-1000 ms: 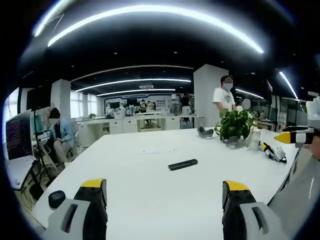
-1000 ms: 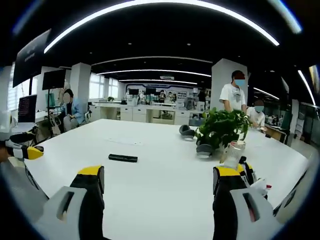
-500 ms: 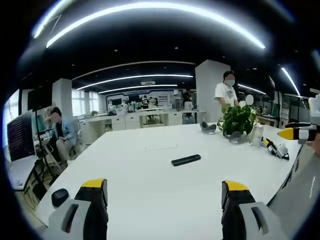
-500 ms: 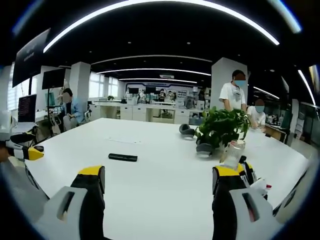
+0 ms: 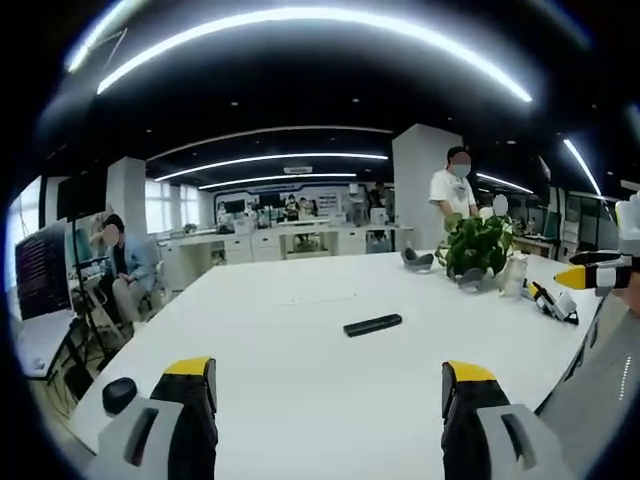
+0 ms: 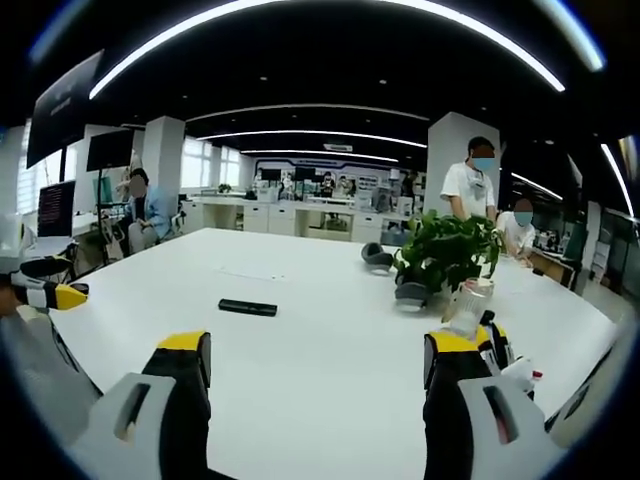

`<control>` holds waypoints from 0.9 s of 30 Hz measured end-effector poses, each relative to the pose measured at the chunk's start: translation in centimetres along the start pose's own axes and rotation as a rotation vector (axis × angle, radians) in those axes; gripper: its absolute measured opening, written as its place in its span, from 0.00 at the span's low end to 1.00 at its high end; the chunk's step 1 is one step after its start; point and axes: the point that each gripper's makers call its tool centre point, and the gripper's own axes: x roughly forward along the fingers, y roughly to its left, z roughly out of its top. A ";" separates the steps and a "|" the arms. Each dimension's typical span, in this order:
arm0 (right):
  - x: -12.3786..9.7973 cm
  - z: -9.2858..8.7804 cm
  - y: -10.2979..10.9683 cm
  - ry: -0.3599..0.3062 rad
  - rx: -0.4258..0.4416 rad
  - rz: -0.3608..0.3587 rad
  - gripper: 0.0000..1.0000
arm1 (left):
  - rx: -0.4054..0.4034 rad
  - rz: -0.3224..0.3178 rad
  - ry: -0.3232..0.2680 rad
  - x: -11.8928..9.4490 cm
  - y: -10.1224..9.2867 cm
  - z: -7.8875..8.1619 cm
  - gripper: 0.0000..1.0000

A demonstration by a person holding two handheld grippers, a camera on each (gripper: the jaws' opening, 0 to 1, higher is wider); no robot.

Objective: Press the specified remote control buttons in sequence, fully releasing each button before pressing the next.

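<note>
Left gripper view: jaws of left gripper point(image 5: 328, 400) spread, holding nothing.
Right gripper point(image 6: 315, 375): jaws spread, holding nothing.
Remote control point(image 5: 372, 325): slim black bar, flat on white table point(image 5: 300, 380), well apart from potted plant point(image 5: 478, 246).
Pot: holds green leafy plant.

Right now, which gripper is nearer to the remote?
Hard to tell; neither clearly. The remote lies ahead and slightly right of the open left gripper, ahead and left of the open right gripper.

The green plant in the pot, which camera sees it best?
The right gripper view: the potted plant looks bigger there, leaves and pot distinct. In the left gripper view it sits smaller, out toward the right edge of the white table.
</note>
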 end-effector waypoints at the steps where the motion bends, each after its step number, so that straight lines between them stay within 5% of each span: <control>1: 0.0 0.0 0.0 0.002 0.000 0.001 0.91 | 0.000 -0.001 0.003 0.0 0.0 0.0 0.97; 27: 0.2 -0.6 0.3 0.034 -0.025 0.012 0.88 | 0.003 -0.006 0.054 0.2 -0.2 -0.9 0.96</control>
